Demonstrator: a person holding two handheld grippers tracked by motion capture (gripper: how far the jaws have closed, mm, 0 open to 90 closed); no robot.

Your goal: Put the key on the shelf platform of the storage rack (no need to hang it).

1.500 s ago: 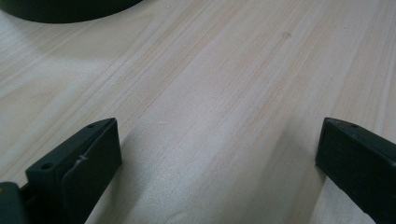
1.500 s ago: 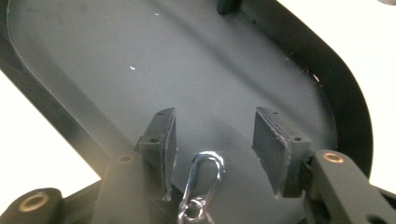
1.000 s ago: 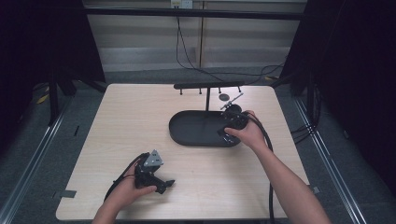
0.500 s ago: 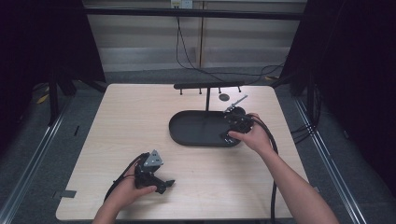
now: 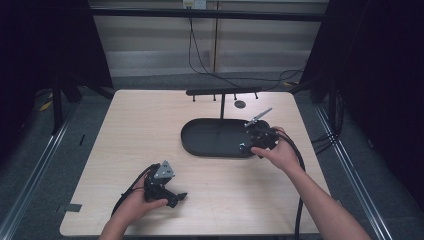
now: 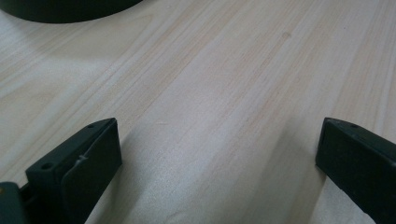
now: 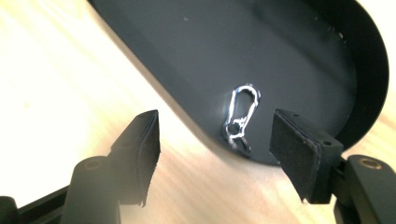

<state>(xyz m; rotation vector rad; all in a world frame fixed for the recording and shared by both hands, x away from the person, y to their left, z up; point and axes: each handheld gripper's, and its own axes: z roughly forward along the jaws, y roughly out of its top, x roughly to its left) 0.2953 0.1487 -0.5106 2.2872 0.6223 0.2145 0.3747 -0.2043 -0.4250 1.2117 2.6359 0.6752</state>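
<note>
Silver carabiner (image 7: 242,116) now between right claw (image 7: 215,144) jaws.

A pale wooden table (image 5: 150,130) stands on grey carpeted floor (image 5: 35,150). Behind the table runs a light panelled wall (image 5: 150,45), with black cables (image 5: 200,55) hanging down it. Dark curtains (image 5: 45,45) flank the table on both sides, and metal rails (image 5: 30,175) lie alongside it.
</note>
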